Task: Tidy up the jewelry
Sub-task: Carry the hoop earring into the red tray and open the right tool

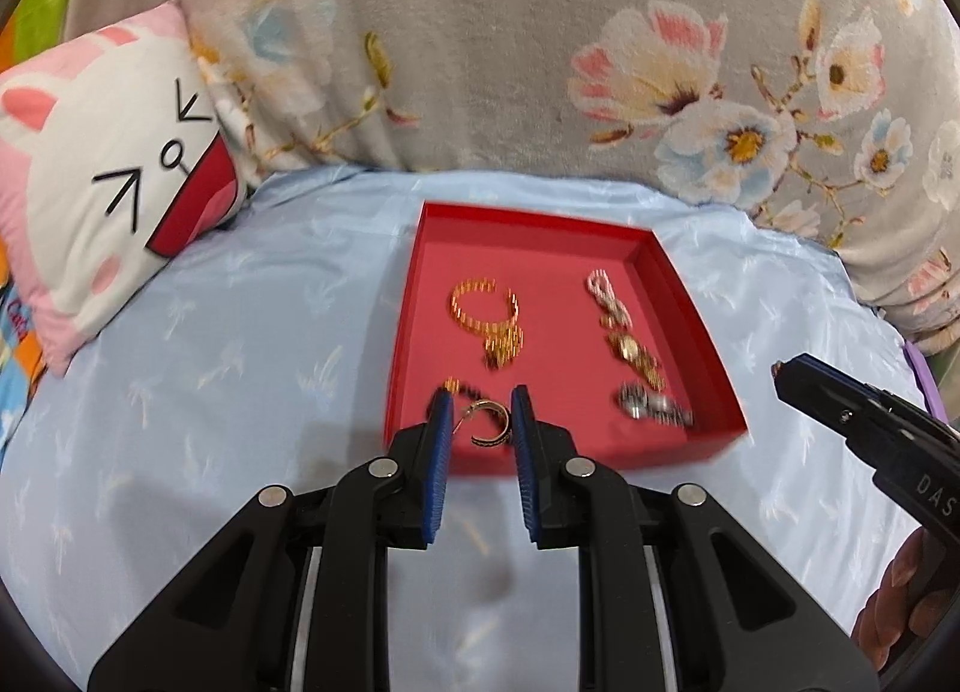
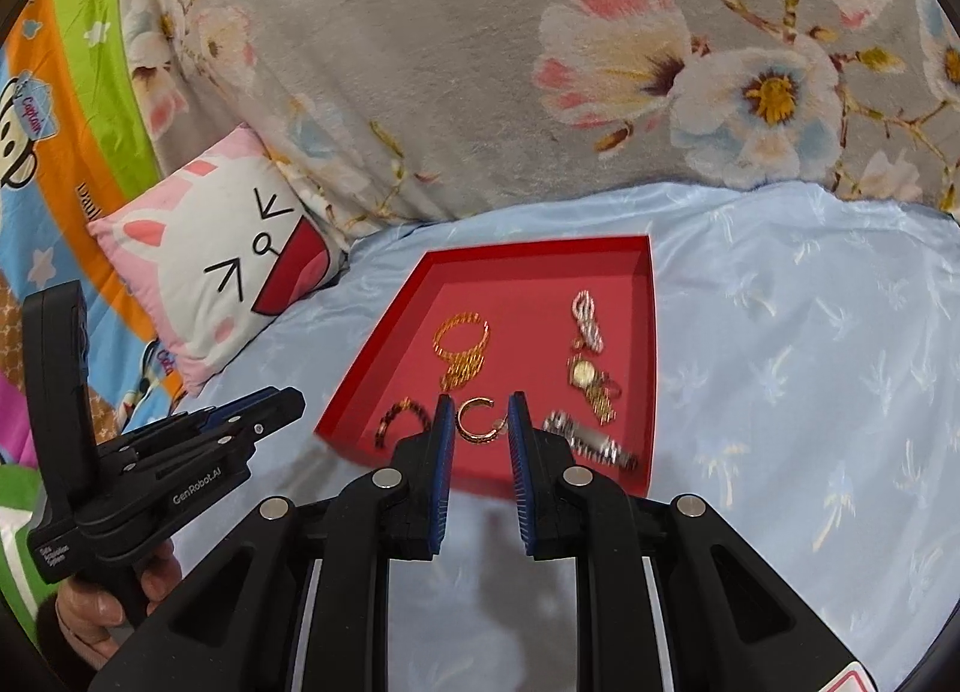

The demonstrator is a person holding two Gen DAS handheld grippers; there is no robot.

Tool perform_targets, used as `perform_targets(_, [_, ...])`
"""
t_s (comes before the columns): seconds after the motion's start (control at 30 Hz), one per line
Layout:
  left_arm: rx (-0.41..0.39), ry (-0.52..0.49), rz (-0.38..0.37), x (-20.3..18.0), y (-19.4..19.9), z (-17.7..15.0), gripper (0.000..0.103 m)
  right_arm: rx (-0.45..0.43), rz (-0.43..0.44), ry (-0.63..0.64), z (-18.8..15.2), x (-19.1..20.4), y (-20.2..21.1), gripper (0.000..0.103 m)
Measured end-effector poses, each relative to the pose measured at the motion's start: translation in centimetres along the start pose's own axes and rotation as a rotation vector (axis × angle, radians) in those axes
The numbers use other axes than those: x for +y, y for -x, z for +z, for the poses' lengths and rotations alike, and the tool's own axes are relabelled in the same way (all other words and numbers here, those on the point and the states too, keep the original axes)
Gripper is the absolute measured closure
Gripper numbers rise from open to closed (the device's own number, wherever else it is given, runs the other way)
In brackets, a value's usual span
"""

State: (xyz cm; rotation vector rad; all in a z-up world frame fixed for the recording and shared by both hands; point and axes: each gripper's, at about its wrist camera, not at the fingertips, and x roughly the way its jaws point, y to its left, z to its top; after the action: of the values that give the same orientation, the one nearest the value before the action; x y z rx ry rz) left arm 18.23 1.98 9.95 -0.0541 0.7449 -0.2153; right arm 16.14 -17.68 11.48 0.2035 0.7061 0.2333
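Observation:
A shallow red tray (image 1: 558, 266) (image 2: 528, 284) lies on a light blue sheet. In it are a gold bracelet (image 1: 480, 305) (image 2: 462, 338), a pale beaded piece (image 1: 606, 296) (image 2: 587, 320), a gold watch (image 1: 630, 353) (image 2: 585, 374), a silver watch (image 1: 654, 410) (image 2: 594, 440), a dark bead bracelet (image 2: 402, 416) and a gold hoop (image 1: 489, 422) (image 2: 474, 422). My left gripper (image 1: 480, 410) (image 2: 294, 395) hovers at the tray's near edge, its jaws a little apart and empty. My right gripper (image 2: 480, 416) (image 1: 780, 377) hovers beside it, narrowly open and also empty. The hoop shows through both gaps.
A white and pink cat-face pillow (image 1: 108, 176) (image 2: 222, 266) lies left of the tray. A grey floral blanket (image 1: 480, 32) (image 2: 450, 62) rises behind it. A colourful cartoon sheet (image 2: 60, 92) is at far left. A hand (image 2: 102, 602) holds the left gripper's handle.

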Motion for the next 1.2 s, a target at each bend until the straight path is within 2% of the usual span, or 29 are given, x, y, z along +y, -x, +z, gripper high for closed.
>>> perform_targets(0.17, [-0.016, -0.01, -0.018, -0.4, -2.3, 2.7, 0.084, -0.001, -0.026, 0.005, 2.5, -0.2, -3.1, 0.086])
perform_targets(0.37, [-0.014, -0.033, -0.012, -1.2, -5.3, 4.9, 0.084, 0.025, -0.04, -0.006, 3.7, -0.8, -6.5, 0.086])
perform_targets(0.6, [0.017, -0.039, 0.0, -1.3, -8.4, 5.3, 0.084, 0.06, -0.053, -0.003, 3.9, -1.0, -9.6, 0.086])
perform_targets(1.2, [0.076, -0.052, 0.033, -1.3, -12.7, 4.3, 0.084, 0.11, -0.065, -0.022, 2.9, -2.5, -13.4, 0.086])
